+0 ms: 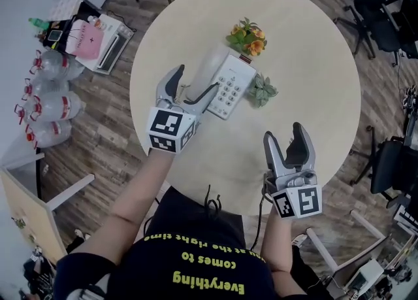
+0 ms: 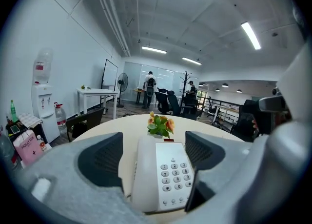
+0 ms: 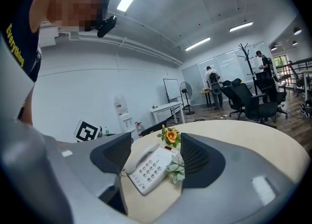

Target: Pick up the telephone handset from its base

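A white telephone (image 1: 228, 86) lies on the round beige table (image 1: 313, 63), its handset (image 1: 206, 70) resting on the left side of the base. My left gripper (image 1: 196, 81) is open at the phone's near left end, one jaw on each side of the handset's near part. In the left gripper view the handset (image 2: 144, 169) and keypad (image 2: 175, 174) fill the gap of the left gripper (image 2: 153, 157). My right gripper (image 1: 285, 134) is open and empty, nearer the table's front edge. From the right gripper (image 3: 156, 157) the phone (image 3: 148, 167) lies farther off.
A pot of orange flowers (image 1: 247, 37) stands just behind the phone and a small green plant (image 1: 261, 89) at its right side. Water bottles (image 1: 49, 96) and boxes sit on the floor at left. Office chairs (image 1: 392, 161) stand at right.
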`<control>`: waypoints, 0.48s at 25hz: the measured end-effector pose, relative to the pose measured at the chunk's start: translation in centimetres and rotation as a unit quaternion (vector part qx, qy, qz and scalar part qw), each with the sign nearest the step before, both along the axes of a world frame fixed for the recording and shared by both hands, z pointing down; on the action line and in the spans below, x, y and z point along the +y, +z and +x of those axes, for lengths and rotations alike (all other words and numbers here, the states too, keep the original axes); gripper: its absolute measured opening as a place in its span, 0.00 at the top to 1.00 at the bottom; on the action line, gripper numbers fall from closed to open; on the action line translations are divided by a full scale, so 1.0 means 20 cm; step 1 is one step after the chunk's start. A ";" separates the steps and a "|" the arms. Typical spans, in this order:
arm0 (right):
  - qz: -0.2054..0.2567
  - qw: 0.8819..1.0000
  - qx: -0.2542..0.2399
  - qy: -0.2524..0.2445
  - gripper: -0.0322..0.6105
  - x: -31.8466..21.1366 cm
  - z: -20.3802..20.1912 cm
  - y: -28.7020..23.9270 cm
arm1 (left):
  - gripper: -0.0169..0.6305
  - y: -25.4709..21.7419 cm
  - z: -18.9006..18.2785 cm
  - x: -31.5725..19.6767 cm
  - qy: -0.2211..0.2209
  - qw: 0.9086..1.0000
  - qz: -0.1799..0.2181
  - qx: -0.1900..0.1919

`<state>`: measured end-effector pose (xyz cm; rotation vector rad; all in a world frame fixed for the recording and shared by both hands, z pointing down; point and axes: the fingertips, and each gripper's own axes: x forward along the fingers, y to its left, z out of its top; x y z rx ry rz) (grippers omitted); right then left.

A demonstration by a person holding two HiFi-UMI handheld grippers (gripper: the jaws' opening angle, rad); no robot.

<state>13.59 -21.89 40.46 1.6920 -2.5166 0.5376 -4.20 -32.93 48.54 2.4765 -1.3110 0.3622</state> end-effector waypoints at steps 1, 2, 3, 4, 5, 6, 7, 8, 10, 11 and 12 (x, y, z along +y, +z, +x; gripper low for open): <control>-0.002 1.000 0.000 0.000 0.46 0.00 0.00 0.01 | 0.34 0.03 0.01 -0.01 0.002 1.000 -0.004 -0.003; -0.005 1.000 -0.001 0.001 0.46 0.00 0.01 0.02 | 0.34 0.06 0.03 -0.03 0.004 1.000 -0.008 -0.005; -0.007 1.000 -0.002 0.002 0.46 0.00 0.01 0.03 | 0.34 0.09 0.04 -0.04 0.005 1.000 -0.012 -0.008; -0.010 1.000 -0.003 0.003 0.46 -0.01 0.02 0.04 | 0.34 0.13 0.05 -0.06 0.006 1.000 -0.016 -0.011; -0.013 1.000 -0.004 0.004 0.46 -0.01 0.02 0.05 | 0.34 0.16 0.06 -0.07 0.005 1.000 -0.021 -0.014; -0.015 1.000 -0.006 0.005 0.46 -0.01 0.03 0.06 | 0.34 0.18 0.07 -0.08 0.003 1.000 -0.025 -0.015; -0.017 1.000 -0.008 0.006 0.46 -0.01 0.04 0.07 | 0.34 0.21 0.07 -0.09 0.000 0.999 -0.028 -0.017; -0.020 1.000 -0.009 0.008 0.47 -0.01 0.04 0.08 | 0.35 0.23 0.07 -0.09 -0.002 0.999 -0.030 -0.017; -0.025 1.000 -0.011 0.010 0.47 -0.01 0.05 0.10 | 0.36 0.27 0.08 -0.11 -0.004 0.999 -0.037 -0.018; -0.028 0.999 -0.011 0.011 0.47 -0.01 0.06 0.11 | 0.36 0.29 0.09 -0.12 -0.004 0.999 -0.041 -0.018; -0.030 0.999 -0.012 0.011 0.47 -0.01 0.06 0.12 | 0.37 0.32 0.09 -0.13 -0.004 0.999 -0.044 -0.020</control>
